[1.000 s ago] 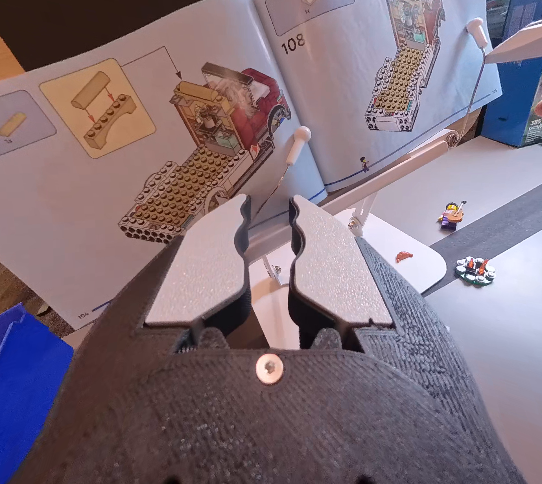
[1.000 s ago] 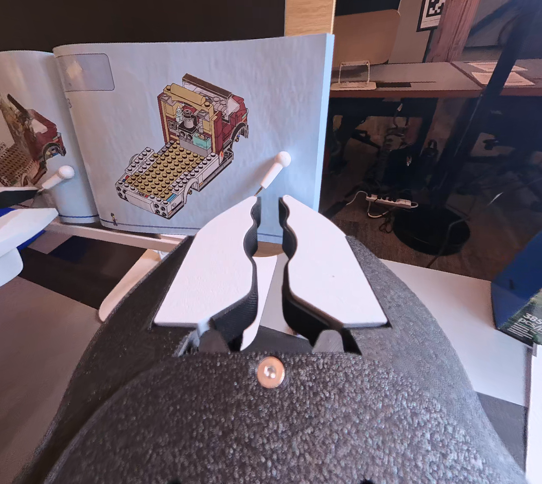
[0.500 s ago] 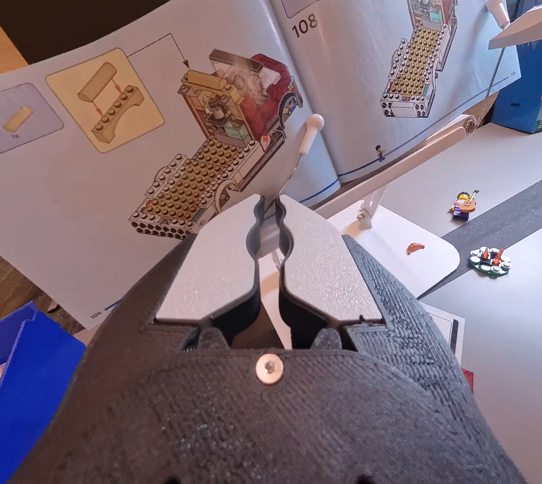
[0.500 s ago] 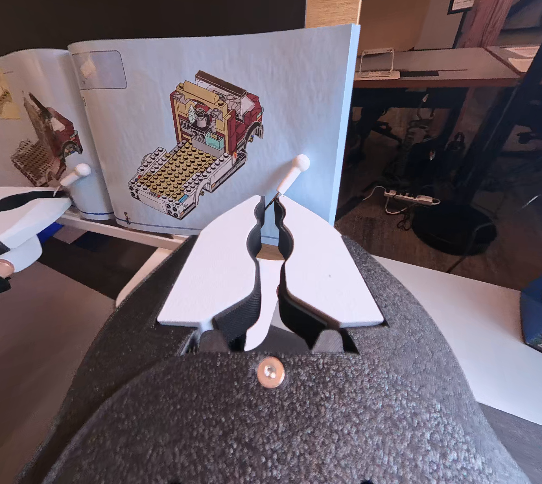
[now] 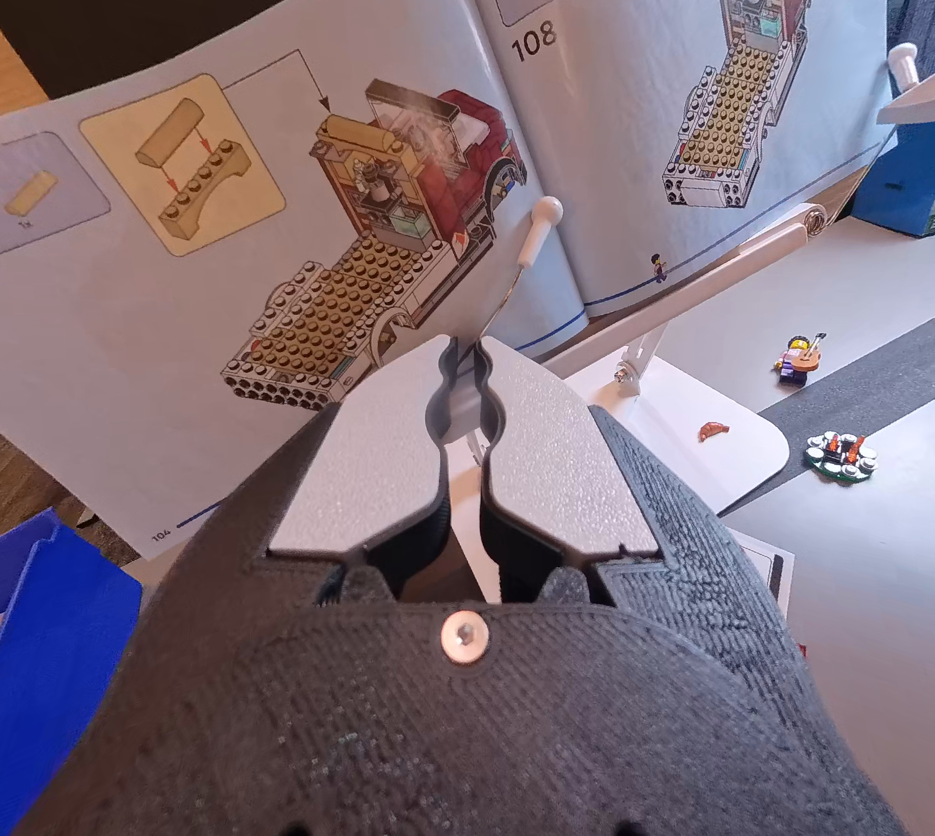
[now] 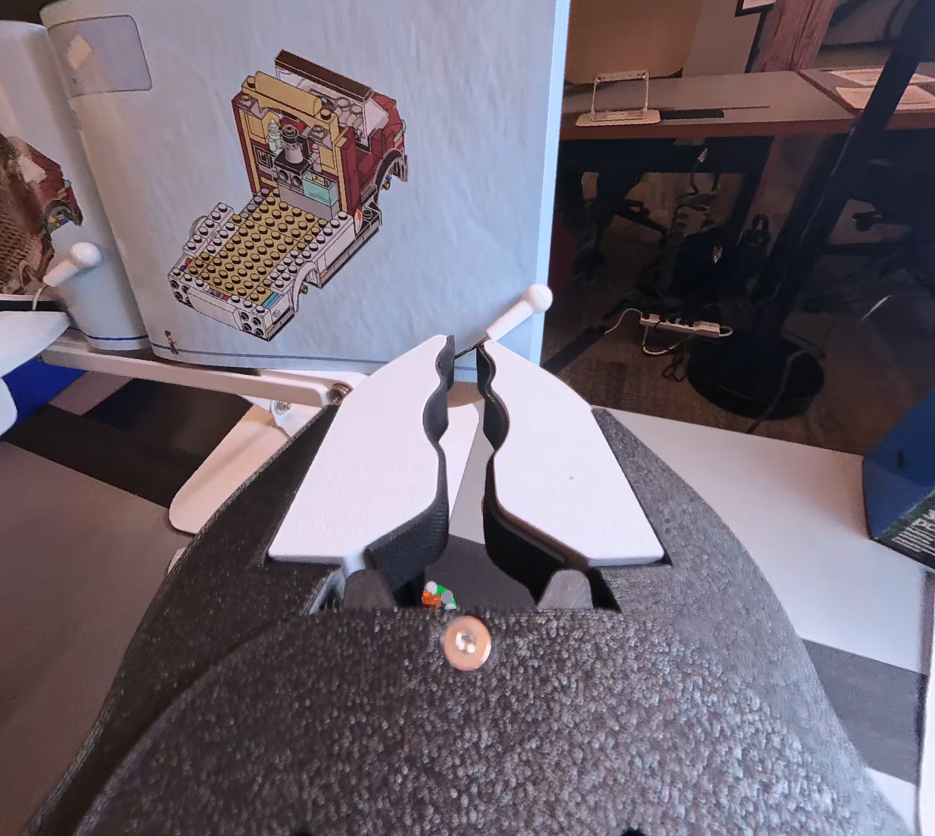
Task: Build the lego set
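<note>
Both tongs are at the page-holder clips of the white book stand (image 5: 673,285), which props the open instruction booklet (image 5: 253,224). No bricks are in hand; the step looks like freeing or turning a page.

Left tongs (image 5: 465,348): tips nearly together, pinched on the thin wire stem of the left clip (image 5: 541,229), whose white knob sits on the page just above the tips. Right tongs (image 6: 465,346): narrow gap between the tips, and the wire of the right clip (image 6: 516,310) enters it. Contact looks likely, but I cannot tell if the grip is firm.

Task's things, relative to the stand:
- booklet upright on the stand's ledge
- minifigure with guitar (image 5: 799,358) on the surface to the stand's right
- small orange croissant piece (image 5: 712,429) on the stand's base plate
- round green campfire build (image 5: 837,455) just off the base plate's right corner
- blue bin (image 5: 55,634) to the stand's lower left
- blue set box (image 6: 900,498) to the stand's right

To do it well: keep hold of the wire stems, not the knobs. Swing both clips outward off the paper together, so the page is not creased or torn. Pull gently, as the stand is light and could tip or slide. Keep the tips clear of the page edge. The wire is thin and springy, so it may slip from the wavy pads.
</note>
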`<state>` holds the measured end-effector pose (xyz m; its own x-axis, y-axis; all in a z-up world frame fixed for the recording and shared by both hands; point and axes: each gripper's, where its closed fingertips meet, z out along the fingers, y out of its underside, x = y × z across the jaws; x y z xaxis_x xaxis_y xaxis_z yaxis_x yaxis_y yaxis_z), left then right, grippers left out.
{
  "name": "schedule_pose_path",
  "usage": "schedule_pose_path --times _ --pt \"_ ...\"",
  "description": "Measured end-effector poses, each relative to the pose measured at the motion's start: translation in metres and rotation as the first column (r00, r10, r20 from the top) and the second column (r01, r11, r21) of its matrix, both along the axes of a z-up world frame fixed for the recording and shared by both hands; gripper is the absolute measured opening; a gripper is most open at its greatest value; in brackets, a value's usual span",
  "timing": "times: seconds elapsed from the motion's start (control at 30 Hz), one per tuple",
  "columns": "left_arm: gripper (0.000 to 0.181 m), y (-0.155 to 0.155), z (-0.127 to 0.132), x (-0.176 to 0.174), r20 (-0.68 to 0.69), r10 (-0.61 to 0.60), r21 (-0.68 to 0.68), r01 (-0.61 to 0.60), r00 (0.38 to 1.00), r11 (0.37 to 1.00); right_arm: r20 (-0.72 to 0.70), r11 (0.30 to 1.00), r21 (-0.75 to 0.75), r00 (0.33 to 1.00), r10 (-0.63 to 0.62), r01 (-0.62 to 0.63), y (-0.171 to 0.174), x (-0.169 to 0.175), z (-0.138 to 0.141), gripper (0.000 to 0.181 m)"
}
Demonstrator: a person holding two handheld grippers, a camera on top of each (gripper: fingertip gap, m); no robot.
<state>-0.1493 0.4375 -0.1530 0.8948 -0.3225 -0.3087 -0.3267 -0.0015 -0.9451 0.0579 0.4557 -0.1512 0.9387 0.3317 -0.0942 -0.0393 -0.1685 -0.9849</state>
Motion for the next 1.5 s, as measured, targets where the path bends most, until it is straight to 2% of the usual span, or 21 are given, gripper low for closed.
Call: schedule_pose_path --times 0.17,0.23,0.3,0.33,0.4,0.5,0.57,0.63,0.7,0.8,0.93,0.97,1.07,1.1,1.23,1.33,1.4,1.5 --pt "0.006 0.0 -0.001 0.0 0.009 -0.004 -0.003 0.004 1.0 1.0 -0.046 0.999 -0.043 0.999 0.001 -0.003 -0.003 0.005 -0.017 0.009" --pt "0.006 0.0 -0.001 -0.001 0.023 -0.005 -0.007 0.005 1.0 1.0 -0.109 0.997 -0.074 0.994 0.009 -0.017 -0.004 0.005 -0.025 0.01" --pt "0.006 0.0 -0.001 -0.001 0.031 -0.007 -0.006 0.007 0.999 1.0 -0.214 0.988 -0.138 0.976 0.035 -0.065 -0.008 0.004 -0.037 0.015" --pt "0.006 0.0 -0.001 -0.001 0.034 -0.007 -0.005 0.007 0.999 1.0 -0.243 0.981 -0.163 0.968 0.06 -0.102 -0.011 0.002 -0.043 0.024" --pt "0.006 0.0 0.0 -0.001 0.046 -0.011 -0.008 0.011 0.999 1.0 -0.255 0.982 -0.144 0.963 0.085 -0.125 -0.017 0.006 -0.049 0.033" --pt "0.006 0.0 0.001 -0.002 0.071 -0.021 -0.002 0.021 0.997 1.0 -0.095 0.998 0.005 0.994 0.056 -0.055 -0.026 0.016 -0.029 0.037" --pt "0.005 -0.001 0.004 -0.005 0.136 -0.027 0.012 0.026 0.99 1.0 0.068 0.988 0.129 0.995 0.076 -0.084 -0.034 0.002 -0.005 0.037" --pt "0.003 0.0 0.01 -0.015 0.252 -0.013 0.024 0.007 0.968 1.0 0.229 0.978 0.169 0.97 0.085 -0.126 -0.034 -0.018 0.01 0.041" --pt "0.001 0.0 0.011 -0.034 0.389 0.013 0.005 -0.016 0.921 1.0 0.319 0.974 0.178 0.944 0.08 -0.143 -0.027 -0.034 0.021 0.046" --pt "0.006 -0.003 -0.004 -0.057 0.602 0.029 -0.073 0.018 0.798 0.997 0.36 0.975 0.184 0.932 0.048 -0.121 -0.01 -0.039 0.035 0.05" --pt "0.018 -0.013 -0.03 -0.064 0.731 0.052 -0.16 0.096 0.68 0.982 0.403 0.982 0.169 0.915 0.006 -0.081 0.004 -0.036 0.035 0.052" --pt "0.007 -0.016 -0.039 -0.064 0.761 0.078 -0.218 0.141 0.644 0.966 0.412 0.984 0.163 0.911 0.004 -0.078 0.005 -0.036 0.032 0.052" --pt "0.021 -0.03 -0.049 -0.066 0.838 0.107 -0.265 0.229 0.535 0.937 0.425 0.985 0.156 0.905 0.004 -0.078 0.007 -0.034 0.023 0.053" --pt "0.022 -0.036 -0.044 -0.066 0.831 0.083 -0.24 0.22 0.55 0.945 0.425 0.983 0.163 0.905 0.002 -0.079 0.007 -0.034 0.021 0.053" --pt "0.02 -0.054 -0.006 -0.033 0.627 -0.087 -0.109 0.198 0.774 0.974 0.407 0.973 0.214 0.913 -0.013 -0.082 0.008 -0.029 0.024 0.06" --pt "0.024 -0.053 0.017 0.007 0.346 -0.171 -0.019 0.189 0.922 0.982 0.384 0.968 0.234 0.923 -0.006 -0.091 0.008 -0.027 0.029 0.066" --pt "0.027 -0.046 0.023 0.036 0.155 -0.194 0.015 0.194 0.969 0.981 0.386 0.962 0.254 0.922 -0.007 -0.099 0.008 -0.025 0.036 0.068" --pt "0.026 -0.031 0.023 0.07 0.004 -0.211 0.014 0.211 0.977 0.977 0.4 0.954 0.279 0.916 -0.01 -0.111 0.009 -0.025 0.05 0.072"
